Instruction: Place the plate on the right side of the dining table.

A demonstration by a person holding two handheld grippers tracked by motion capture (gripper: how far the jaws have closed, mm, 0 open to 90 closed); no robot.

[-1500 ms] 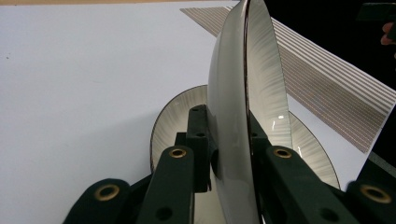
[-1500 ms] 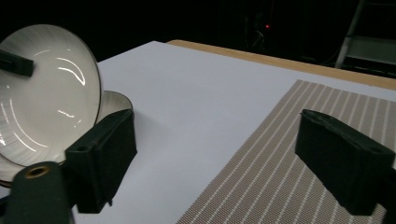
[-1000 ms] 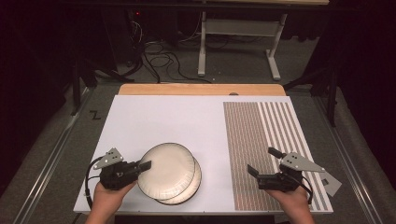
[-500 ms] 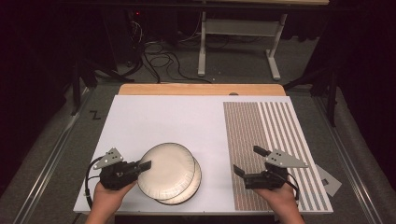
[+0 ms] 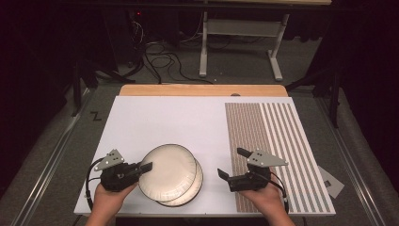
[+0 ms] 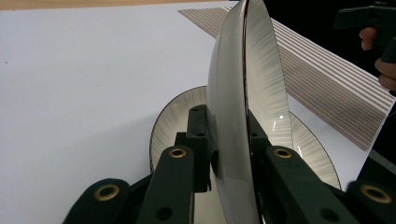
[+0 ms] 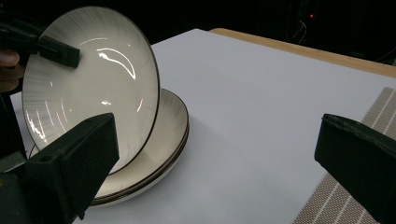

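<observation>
A cream plate with a dark rim (image 5: 165,170) is tilted up off the plates under it (image 5: 192,192), near the front left of the white board. My left gripper (image 5: 141,168) is shut on the tilted plate's left rim. In the left gripper view the plate (image 6: 243,84) stands edge-on between the jaws, with the lower plates (image 6: 175,119) behind. My right gripper (image 5: 234,163) is open just right of the plates and touches nothing. In the right gripper view the tilted plate (image 7: 93,88) leans over the stack (image 7: 159,154), and the gripper (image 7: 217,158) is wide open.
A brown striped mat (image 5: 275,136) covers the right part of the white board (image 5: 164,117). A wooden strip (image 5: 202,90) runs along the far edge. A grey card (image 5: 331,181) lies off the board at the right. Cables and a table frame stand beyond.
My right gripper has moved left from the striped mat toward the plates, still open. The left gripper and its plate have hardly moved.
</observation>
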